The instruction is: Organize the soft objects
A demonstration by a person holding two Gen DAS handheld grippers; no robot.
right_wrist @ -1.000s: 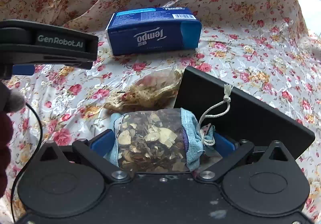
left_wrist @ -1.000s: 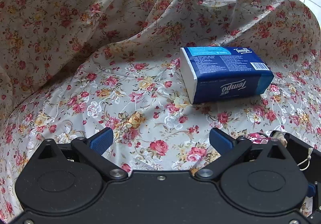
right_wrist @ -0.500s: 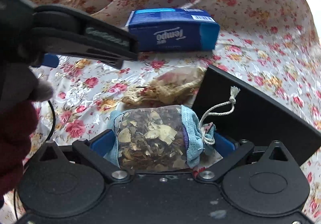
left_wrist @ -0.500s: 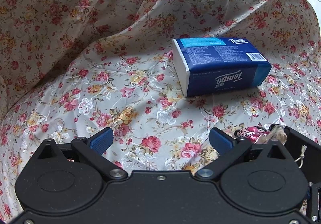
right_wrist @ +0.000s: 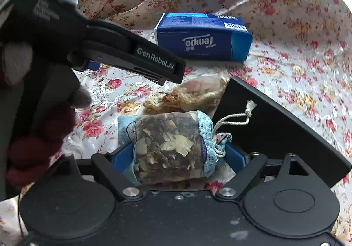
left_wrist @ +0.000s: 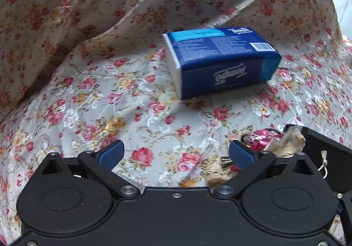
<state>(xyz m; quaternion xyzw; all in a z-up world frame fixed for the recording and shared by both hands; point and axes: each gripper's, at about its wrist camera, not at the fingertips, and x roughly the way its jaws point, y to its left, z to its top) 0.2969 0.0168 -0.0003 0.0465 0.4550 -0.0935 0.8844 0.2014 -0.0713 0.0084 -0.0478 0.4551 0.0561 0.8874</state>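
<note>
Black tongs (left_wrist: 176, 155) with blue ribbed pads (left_wrist: 111, 154), silver screws, white "GenRobot.AI" lettering; maroon knitted glove (right_wrist: 37, 142).

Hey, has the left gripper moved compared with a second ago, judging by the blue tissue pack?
Yes. In the right wrist view the left gripper has come forward and rightward, its tip now nearer the blue tissue pack.

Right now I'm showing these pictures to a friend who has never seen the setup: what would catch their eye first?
Probably the blue tissue pack, lying alone on the flowered cloth toward the back. Next, the mesh sachet of dried leaves between the pads of the right claw, whose jaws have just been closing on it. The left claw hangs open over bare cloth.
</note>
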